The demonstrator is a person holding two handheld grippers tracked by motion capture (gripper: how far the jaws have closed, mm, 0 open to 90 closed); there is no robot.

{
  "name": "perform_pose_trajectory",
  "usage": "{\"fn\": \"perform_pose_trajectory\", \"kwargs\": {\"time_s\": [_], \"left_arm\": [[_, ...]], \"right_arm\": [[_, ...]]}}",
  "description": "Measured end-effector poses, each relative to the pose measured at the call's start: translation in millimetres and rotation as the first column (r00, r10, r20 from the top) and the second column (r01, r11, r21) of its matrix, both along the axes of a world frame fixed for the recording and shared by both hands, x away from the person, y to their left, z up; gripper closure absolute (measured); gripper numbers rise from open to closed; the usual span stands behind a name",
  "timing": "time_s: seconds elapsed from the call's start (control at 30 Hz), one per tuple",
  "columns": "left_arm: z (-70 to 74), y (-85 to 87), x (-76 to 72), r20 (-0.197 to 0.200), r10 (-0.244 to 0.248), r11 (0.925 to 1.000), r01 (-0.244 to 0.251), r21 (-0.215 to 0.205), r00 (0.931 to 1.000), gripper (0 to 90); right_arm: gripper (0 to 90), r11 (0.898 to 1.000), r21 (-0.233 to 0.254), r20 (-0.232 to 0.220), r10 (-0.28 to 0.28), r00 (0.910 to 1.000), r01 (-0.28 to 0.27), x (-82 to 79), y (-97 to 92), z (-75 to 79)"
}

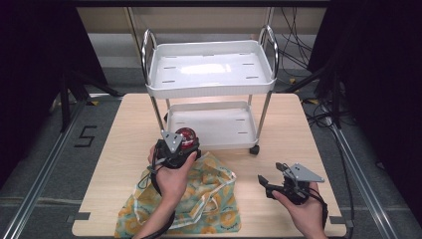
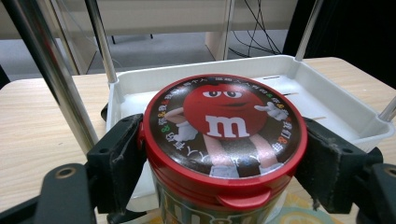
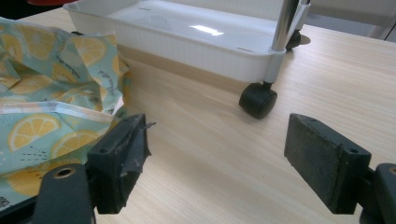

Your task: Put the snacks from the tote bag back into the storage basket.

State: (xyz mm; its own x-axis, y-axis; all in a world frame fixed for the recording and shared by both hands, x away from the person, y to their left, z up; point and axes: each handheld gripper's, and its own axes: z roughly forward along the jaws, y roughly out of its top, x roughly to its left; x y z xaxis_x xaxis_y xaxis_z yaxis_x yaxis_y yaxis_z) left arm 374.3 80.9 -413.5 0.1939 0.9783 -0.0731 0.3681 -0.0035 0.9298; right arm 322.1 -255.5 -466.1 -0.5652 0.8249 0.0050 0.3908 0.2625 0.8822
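From above, we held our left gripper [image 1: 175,147] clamped on the red-lidded candy jar [image 1: 186,137] beside the cart's lower tray [image 1: 211,124], over the lemon-print bag [image 1: 199,199]. Its own view showed both pads squeezing the jar [image 2: 224,135]. Our right gripper [image 3: 219,163] stood spread above the table [image 3: 210,140].

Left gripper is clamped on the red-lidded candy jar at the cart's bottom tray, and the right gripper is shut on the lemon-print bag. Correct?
Not quite. The right gripper is open and holds nothing: the right gripper view shows its jaws apart over bare table, the lemon-print bag beside them. The left gripper does clamp the candy jar by the cart's bottom tray.
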Motion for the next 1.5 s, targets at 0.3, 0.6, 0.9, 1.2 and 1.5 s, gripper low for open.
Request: {"fn": "perform_pose_trajectory", "kwargs": {"time_s": [0.3,0.6,0.9,1.2,1.5], "left_arm": [[0.4,-2.0,2.6,-0.009,0.003,0.9999,-0.003,-0.012,1.0,22.5],[-0.1,-2.6,5.3,-0.012,0.0,1.0,0.0,-0.003,0.9999,22.5],[-0.3,-3.0,8.3,-0.012,0.006,0.9999,-0.006,-0.013,0.9999,22.5],[-0.6,-4.7,10.8,-0.012,0.015,0.9998,-0.015,-0.014,0.9998,22.5],[-0.6,-7.3,13.9,-0.011,0.021,0.9996,-0.021,-0.017,0.9997,22.5]], "right_arm": [[22.5,1.0,0.018,-0.005,-0.004,1.0,0.004,0.0,1.3,-0.1],[22.6,1.0,0.023,-0.017,-0.017,0.9997,0.017,-1.9,1.8,0.0],[22.6,1.0,0.008,0.006,0.008,0.9999,-0.008,1.1,0.6,-0.2],[22.6,1.0,0.005,0.009,0.011,0.9999,-0.011,1.1,0.5,-0.2],[22.6,1.0,0.017,-0.007,-0.011,0.9999,0.011,-1.1,1.2,0.1]]}}
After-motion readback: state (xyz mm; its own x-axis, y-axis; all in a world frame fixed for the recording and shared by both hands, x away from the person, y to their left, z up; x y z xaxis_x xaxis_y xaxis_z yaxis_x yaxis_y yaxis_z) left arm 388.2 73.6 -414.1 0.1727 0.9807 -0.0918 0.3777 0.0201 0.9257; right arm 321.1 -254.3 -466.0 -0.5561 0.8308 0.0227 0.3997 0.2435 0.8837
